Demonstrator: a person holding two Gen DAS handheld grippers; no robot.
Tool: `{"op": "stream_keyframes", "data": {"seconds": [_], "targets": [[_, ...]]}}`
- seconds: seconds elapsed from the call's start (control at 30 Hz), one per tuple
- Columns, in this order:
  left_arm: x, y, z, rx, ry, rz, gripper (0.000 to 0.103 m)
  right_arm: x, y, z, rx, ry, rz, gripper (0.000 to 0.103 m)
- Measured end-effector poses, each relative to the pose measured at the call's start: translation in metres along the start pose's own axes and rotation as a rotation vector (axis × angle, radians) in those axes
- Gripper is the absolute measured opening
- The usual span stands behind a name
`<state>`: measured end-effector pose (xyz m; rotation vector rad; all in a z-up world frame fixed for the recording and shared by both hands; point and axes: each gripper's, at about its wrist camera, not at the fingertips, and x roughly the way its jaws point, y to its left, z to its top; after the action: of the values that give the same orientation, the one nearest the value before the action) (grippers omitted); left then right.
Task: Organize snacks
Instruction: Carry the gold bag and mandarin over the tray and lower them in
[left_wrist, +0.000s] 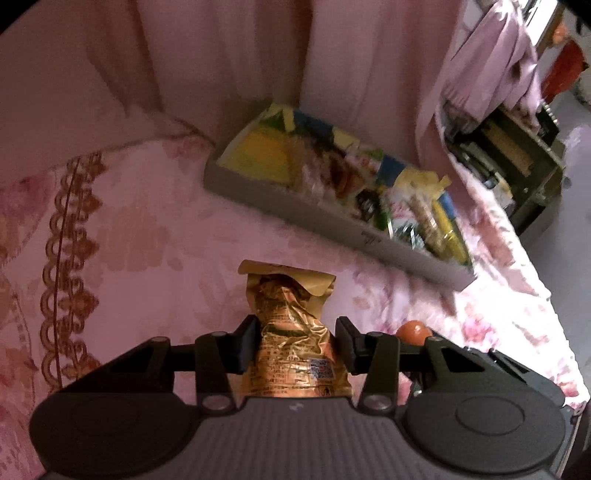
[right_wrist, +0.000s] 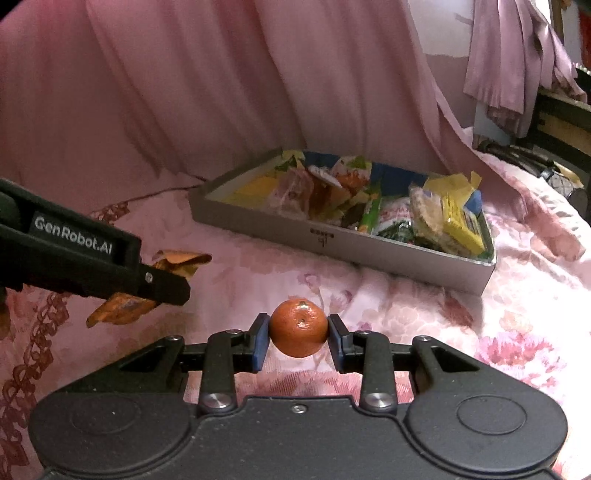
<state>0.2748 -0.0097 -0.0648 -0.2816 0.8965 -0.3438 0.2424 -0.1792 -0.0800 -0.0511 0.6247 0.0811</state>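
Note:
My left gripper (left_wrist: 295, 341) is shut on a crinkled gold foil snack packet (left_wrist: 291, 325), whose folded top sticks up past the fingers. From the right wrist view the same left gripper (right_wrist: 162, 291) reaches in from the left edge, with the gold packet (right_wrist: 177, 260) showing above and below its finger. My right gripper (right_wrist: 298, 338) is shut on a small orange tangerine (right_wrist: 299, 326), held above the bedspread. The tangerine (left_wrist: 413, 330) peeks over the left gripper's right side. A grey tray (right_wrist: 332, 242) filled with several snack packets lies ahead, the tray (left_wrist: 295, 206) lying far right in the left wrist view.
A pink floral bedspread (right_wrist: 424, 306) covers the surface, with brown lace trim (left_wrist: 70, 258) at the left. Pink curtains (right_wrist: 221, 92) hang behind the tray. Dark shelving (left_wrist: 517, 162) stands past the bed's right edge.

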Motion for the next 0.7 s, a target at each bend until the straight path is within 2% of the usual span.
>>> {"op": "stream_keyframes", "data": {"seconds": [0.23,0.47,0.7], "targets": [[-0.009,-0.004,0.014,-0.011,-0.121,-0.024,0.050,-0.004,-0.002,0.011,0.004,-0.072,-0.013,0.035],[0.005,-0.016,0.053,0.042,-0.290,0.033,0.050,0.006,-0.006,0.035,-0.006,-0.174,-0.052,0.035],[0.043,-0.014,0.082,0.034,-0.343,0.056,0.050,0.032,-0.015,0.057,-0.009,-0.248,-0.091,0.035]]}}
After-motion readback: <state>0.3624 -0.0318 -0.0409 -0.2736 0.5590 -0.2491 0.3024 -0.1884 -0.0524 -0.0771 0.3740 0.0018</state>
